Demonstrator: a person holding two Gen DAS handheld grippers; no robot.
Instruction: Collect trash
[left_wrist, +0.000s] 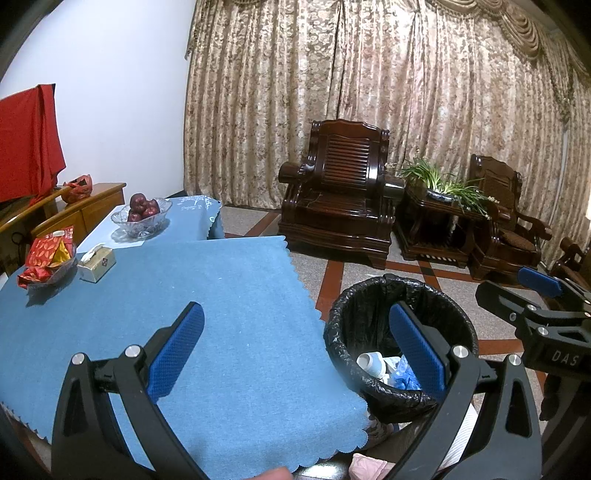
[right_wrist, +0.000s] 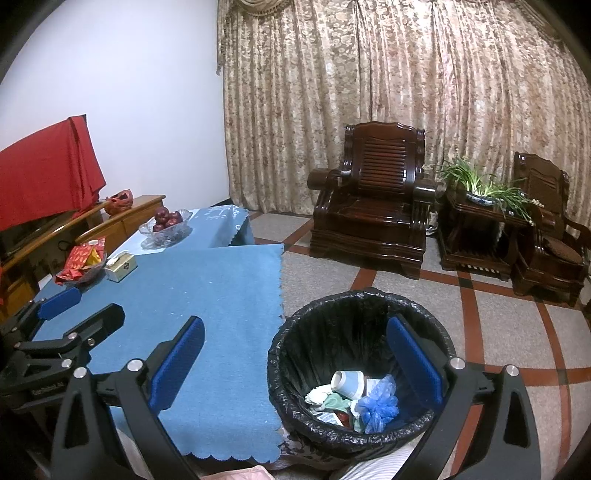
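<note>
From the left wrist, the left gripper is seen spread wide with nothing held, over the soft blue cloth of the worktop and the round bin lined with a crinkly black bag. From the right wrist, the right gripper is also seen spread and empty, and the trash, a paper cup and crumpled blue plastic, is seen lying at the bottom of the bin.

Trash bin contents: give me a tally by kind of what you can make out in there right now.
In the trash bin, from the right wrist view:
Paper cup: 1
Blue plastic bag: 1
Pale crumpled tissue or cloth: 1
Printed wrapper: 1
Total: 4 distinguishable; more may lie underneath.
</note>
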